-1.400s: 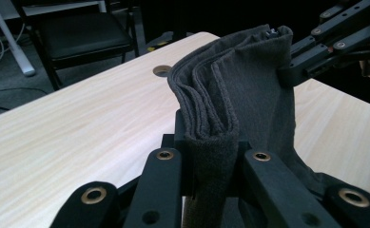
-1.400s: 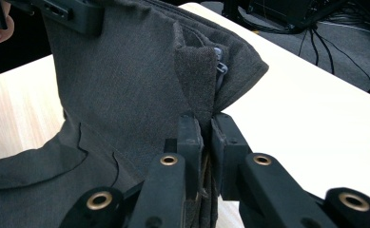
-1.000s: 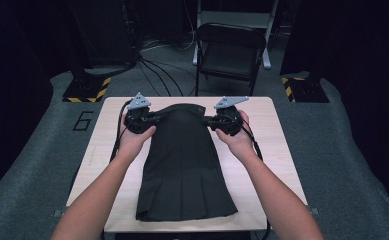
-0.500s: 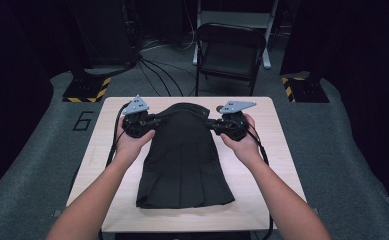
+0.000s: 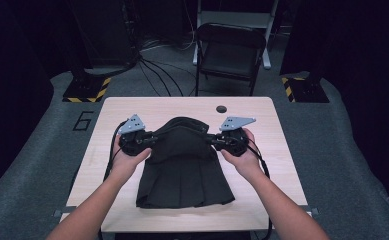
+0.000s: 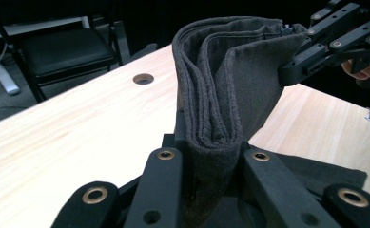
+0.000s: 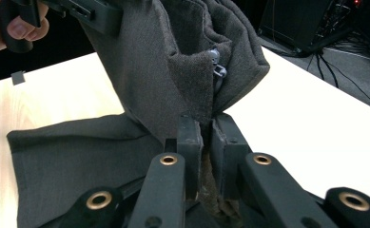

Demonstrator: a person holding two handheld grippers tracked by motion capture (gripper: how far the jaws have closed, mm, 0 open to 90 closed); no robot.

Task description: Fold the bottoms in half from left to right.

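Note:
A dark grey pleated skirt (image 5: 182,172) lies on the pale wooden table (image 5: 282,165), hem toward me. Its waistband end is lifted and bulges up between my two grippers. My left gripper (image 5: 154,140) is shut on the waistband's left side; in the left gripper view the folded cloth (image 6: 220,95) is pinched between its jaws (image 6: 215,159). My right gripper (image 5: 213,140) is shut on the waistband's right side (image 7: 173,66), next to a small metal zip pull (image 7: 216,64), with its jaws (image 7: 206,137) clamped on the fabric. Each gripper view also shows the other gripper (image 6: 311,57) (image 7: 90,14) holding the far side.
A round hole (image 5: 221,108) sits in the table near its far edge. A black folding chair (image 5: 229,55) stands beyond the table. Cables (image 5: 157,75) run on the floor. Hazard-striped bases (image 5: 87,90) (image 5: 302,87) flank the far corners. Bare tabletop lies left and right of the skirt.
Both hands have drawn back toward me and slightly down, carrying the waistband with them. The skirt's top end now bunches up over its lower part. Both grips are unchanged.

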